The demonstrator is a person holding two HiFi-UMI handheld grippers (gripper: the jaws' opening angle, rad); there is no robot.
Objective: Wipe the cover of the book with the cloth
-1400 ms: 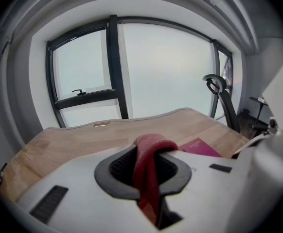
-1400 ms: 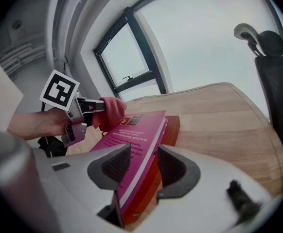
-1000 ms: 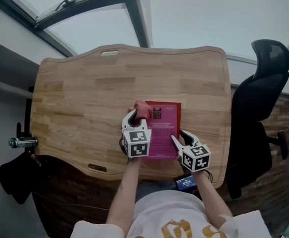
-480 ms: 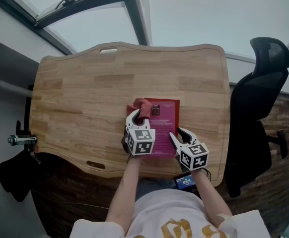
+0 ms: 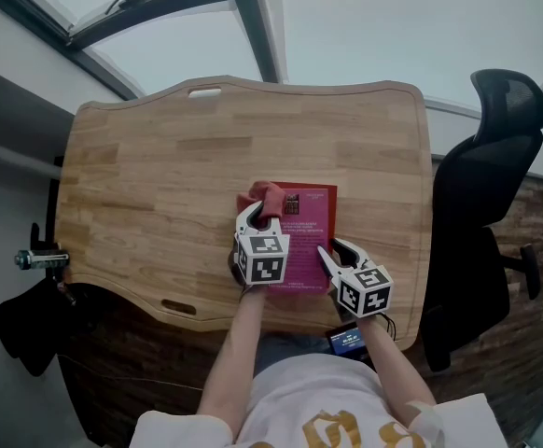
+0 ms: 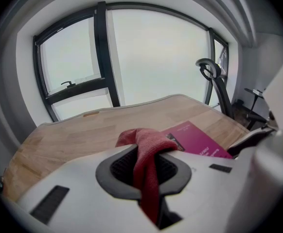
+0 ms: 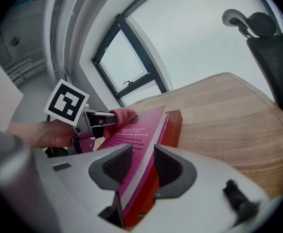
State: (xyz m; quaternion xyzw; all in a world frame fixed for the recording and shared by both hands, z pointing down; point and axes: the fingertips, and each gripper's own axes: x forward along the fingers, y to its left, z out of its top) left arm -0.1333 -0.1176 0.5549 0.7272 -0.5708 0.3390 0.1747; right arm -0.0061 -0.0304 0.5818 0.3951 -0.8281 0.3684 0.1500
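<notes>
- Our left tool [image 5: 260,220] is shut tight on the red cloth [image 5: 264,197]. A bunch of cloth sticks out past the tips.
- Our right tool [image 5: 333,250] is clamped on the near right edge of the book [image 5: 305,227]. The pink cover is on one side and the back on the other.
- The book lies by the near side of the tabletop [image 5: 150,175], about in the middle. The cloth sits on its far left corner and hangs partly onto the wood.
- We think the cloth could slip out if we drag it hard, since only a thin strip is pinched.
- If we push too low, the hard tips could scrape the cover in place of the cloth.
- In the right gripper view the book looks tipped up at the held edge. A hard push could bend the cover or pull it out of the grip, and then the book would slide.
- The two tools are near each other. A wipe toward the near right could bump the right tool, and the bit under its tips can't be wiped.
- A black chair [image 5: 486,213] stands right of the tabletop, well apart. A small screen [image 5: 349,343] shows just past the near edge. Neither is in the way.
</notes>
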